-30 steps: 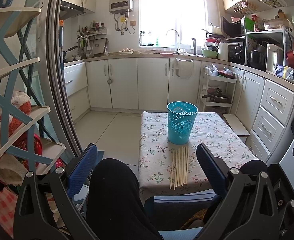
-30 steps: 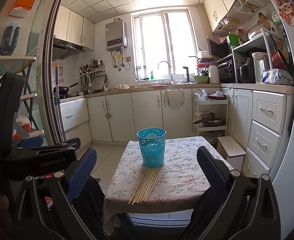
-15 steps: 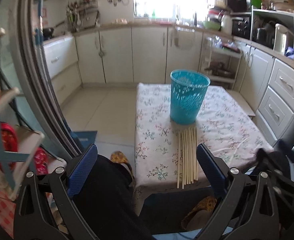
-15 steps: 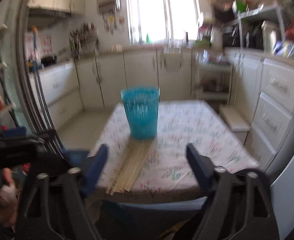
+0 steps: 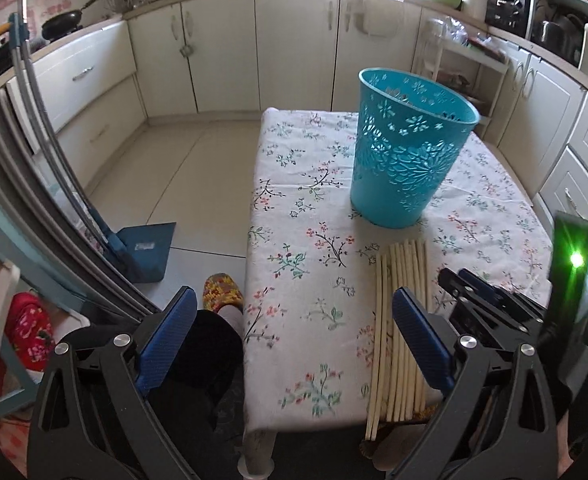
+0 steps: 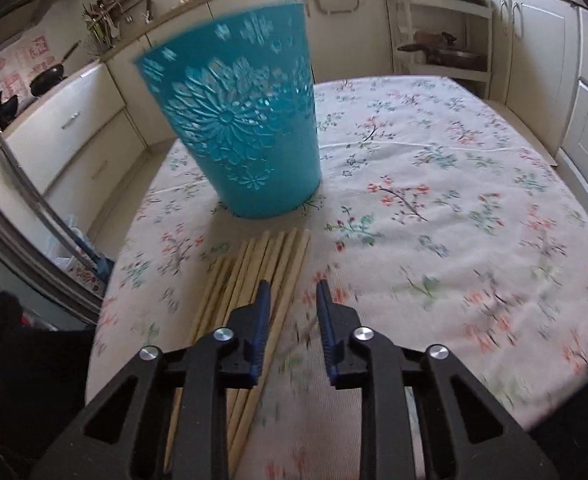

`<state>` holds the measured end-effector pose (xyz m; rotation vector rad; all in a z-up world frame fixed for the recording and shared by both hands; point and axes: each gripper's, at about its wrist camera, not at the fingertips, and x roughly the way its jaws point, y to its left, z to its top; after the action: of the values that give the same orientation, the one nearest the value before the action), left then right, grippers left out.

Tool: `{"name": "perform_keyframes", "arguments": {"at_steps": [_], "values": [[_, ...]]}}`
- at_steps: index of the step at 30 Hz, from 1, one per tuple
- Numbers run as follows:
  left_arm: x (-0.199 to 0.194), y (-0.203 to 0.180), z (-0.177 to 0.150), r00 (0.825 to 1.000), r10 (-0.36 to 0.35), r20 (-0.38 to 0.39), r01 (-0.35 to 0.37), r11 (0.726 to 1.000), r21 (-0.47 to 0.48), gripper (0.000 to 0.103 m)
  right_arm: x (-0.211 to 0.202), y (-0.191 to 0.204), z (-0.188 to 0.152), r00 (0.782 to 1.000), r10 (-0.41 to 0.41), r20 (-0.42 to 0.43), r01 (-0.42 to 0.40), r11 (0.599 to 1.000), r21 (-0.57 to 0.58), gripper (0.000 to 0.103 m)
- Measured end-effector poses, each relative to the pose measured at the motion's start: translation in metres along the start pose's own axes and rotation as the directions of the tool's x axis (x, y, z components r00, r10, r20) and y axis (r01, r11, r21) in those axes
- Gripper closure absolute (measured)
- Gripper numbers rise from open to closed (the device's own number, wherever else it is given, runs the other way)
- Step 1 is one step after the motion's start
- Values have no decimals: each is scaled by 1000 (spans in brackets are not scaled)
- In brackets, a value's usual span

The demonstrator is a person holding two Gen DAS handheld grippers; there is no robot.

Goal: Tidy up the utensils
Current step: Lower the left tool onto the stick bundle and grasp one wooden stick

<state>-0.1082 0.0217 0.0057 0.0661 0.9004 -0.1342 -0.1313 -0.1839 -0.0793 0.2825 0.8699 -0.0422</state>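
Note:
A teal perforated bin [image 5: 408, 160] stands upright on a floral-cloth table [image 5: 302, 240]. Several wooden chopsticks [image 5: 398, 320] lie side by side in front of it, running to the near table edge. My left gripper [image 5: 294, 336] is open wide and empty, hovering over the table's near left part. My right gripper [image 6: 291, 304] hovers low over the chopsticks [image 6: 261, 276], jaws narrowed but apart, holding nothing; its left fingertip [image 6: 263, 300] is above the rightmost sticks. The bin [image 6: 237, 128] stands just beyond. The right gripper also shows at the right of the left wrist view [image 5: 490, 300].
White kitchen cabinets [image 5: 294, 48] line the back and right walls. A blue dustpan [image 5: 141, 252] leans on the floor left of the table. A slippered foot [image 5: 223, 294] is beside the table's near left corner. A rack [image 6: 442, 44] stands behind the table.
Both grippers moved forward and down toward the table. The right gripper's jaws narrowed from wide open and now sit low over the chopsticks.

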Motion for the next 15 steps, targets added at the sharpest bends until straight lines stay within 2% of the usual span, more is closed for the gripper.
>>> {"name": "perform_keyframes", "arguments": {"at_steps": [4, 8, 12, 15], "values": [[23, -5, 9, 999, -9, -36, 10, 1000, 8, 8, 19, -5, 9, 999, -6, -39, 6, 1000, 4, 87], [43, -10, 16, 997, -34, -72, 34, 999, -2, 8, 32, -4, 14, 999, -11, -41, 9, 999, -48, 92], [63, -17, 19, 991, -58, -117, 60, 998, 17, 9, 35, 2, 18, 996, -1, -94, -17, 980, -198, 94], [76, -25, 19, 985, -81, -153, 88, 995, 37, 12, 34, 1, 20, 990, 0, -140, -47, 942, -332, 94]]}}
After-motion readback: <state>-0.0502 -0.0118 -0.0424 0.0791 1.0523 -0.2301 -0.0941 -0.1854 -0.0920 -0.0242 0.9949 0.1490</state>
